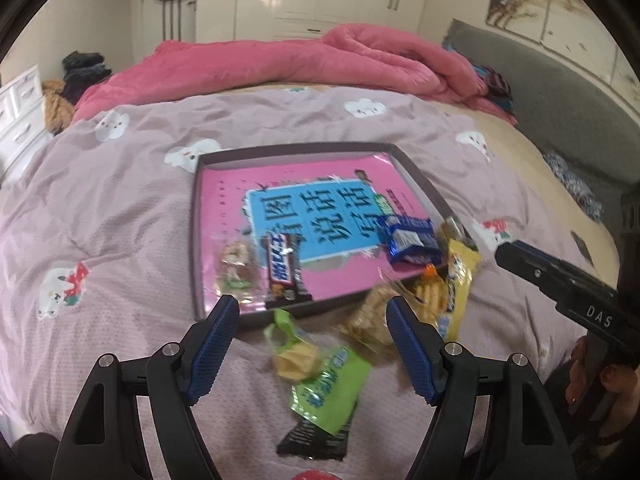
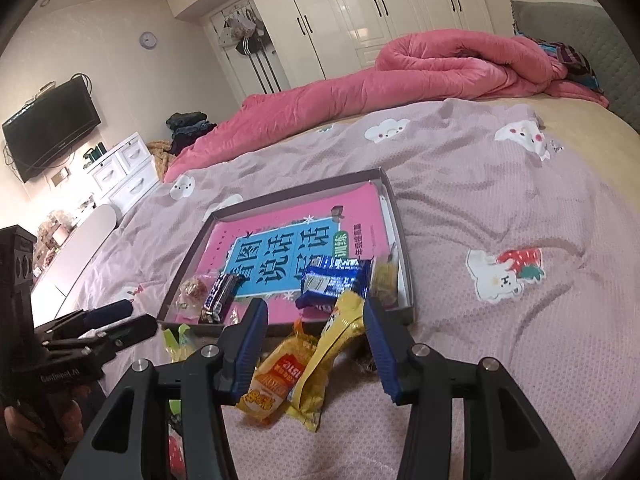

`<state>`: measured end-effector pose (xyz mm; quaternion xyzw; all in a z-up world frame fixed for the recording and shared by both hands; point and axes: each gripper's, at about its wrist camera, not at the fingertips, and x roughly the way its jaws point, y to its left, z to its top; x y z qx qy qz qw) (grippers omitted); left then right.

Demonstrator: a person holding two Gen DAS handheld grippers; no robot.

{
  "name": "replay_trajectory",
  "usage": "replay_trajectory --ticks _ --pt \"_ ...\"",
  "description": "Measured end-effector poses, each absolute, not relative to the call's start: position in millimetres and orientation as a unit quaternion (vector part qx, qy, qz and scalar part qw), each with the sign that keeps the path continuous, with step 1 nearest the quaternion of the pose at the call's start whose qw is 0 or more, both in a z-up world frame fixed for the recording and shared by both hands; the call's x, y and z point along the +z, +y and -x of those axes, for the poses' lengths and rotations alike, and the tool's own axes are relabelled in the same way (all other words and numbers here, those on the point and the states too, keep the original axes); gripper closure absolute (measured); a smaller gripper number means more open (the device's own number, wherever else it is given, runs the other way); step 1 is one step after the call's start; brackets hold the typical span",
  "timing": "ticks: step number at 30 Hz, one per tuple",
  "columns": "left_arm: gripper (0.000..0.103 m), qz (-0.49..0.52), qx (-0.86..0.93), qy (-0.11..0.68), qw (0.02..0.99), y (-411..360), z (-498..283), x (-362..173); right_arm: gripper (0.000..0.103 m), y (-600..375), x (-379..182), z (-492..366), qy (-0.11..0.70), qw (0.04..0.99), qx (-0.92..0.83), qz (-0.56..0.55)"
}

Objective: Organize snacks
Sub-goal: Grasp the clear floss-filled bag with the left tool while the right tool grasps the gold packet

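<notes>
A shallow dark tray [image 1: 195, 240] lies on the bed with a pink and blue book flat inside it. On the book are a clear-wrapped snack [image 1: 236, 268], a brown chocolate bar [image 1: 284, 272] and a blue packet [image 1: 412, 240]. My left gripper [image 1: 310, 310] is open just in front of the tray, with a green packet [image 1: 324, 376] on the bedspread between its fingers, untouched; a black packet [image 1: 316, 440] lies nearer. My right gripper [image 2: 316, 308] is open, its pads either side of a yellow packet [image 2: 332, 352] that leans on the tray rim [image 2: 402, 240]. An orange packet [image 2: 276, 380] lies beside it.
A mauve bedspread [image 2: 500, 208] with cartoon patches covers the bed. A rolled pink quilt [image 2: 440, 68] lies along the far side, and a grey headboard [image 1: 560, 92] stands at the right. White drawers [image 2: 120, 172] and a wall television [image 2: 48, 128] stand left of the bed. A hand [image 1: 584, 376] holds the right gripper.
</notes>
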<state>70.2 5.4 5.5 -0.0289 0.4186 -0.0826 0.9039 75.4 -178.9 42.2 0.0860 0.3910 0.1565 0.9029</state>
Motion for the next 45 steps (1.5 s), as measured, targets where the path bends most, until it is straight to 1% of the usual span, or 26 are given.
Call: replay_trajectory --ticks 11,34,37,40,45 --pt "0.026 -0.013 -0.101 0.433 0.896 -14.6 -62.1 -6.5 0.054 -169.3 33.5 -62.3 0.412 0.893 0.165 -0.076" --pt "0.026 -0.025 -0.128 0.454 0.881 -26.3 -59.1 -20.5 0.054 -170.2 9.0 -57.9 0.458 0.869 0.157 -0.098" --pt "0.026 -0.023 -0.13 0.457 0.879 -26.5 -61.7 -22.8 0.058 -169.4 3.8 -60.2 0.463 0.867 0.155 -0.096" --pt "0.026 -0.022 -0.132 0.46 0.878 -27.8 -65.7 -25.7 0.061 -168.6 -0.2 -62.5 0.468 0.864 0.156 -0.099" --pt "0.026 -0.025 -0.133 0.466 0.874 -30.7 -73.7 -32.5 0.061 -167.8 -5.3 -68.1 0.473 0.861 0.157 -0.104"
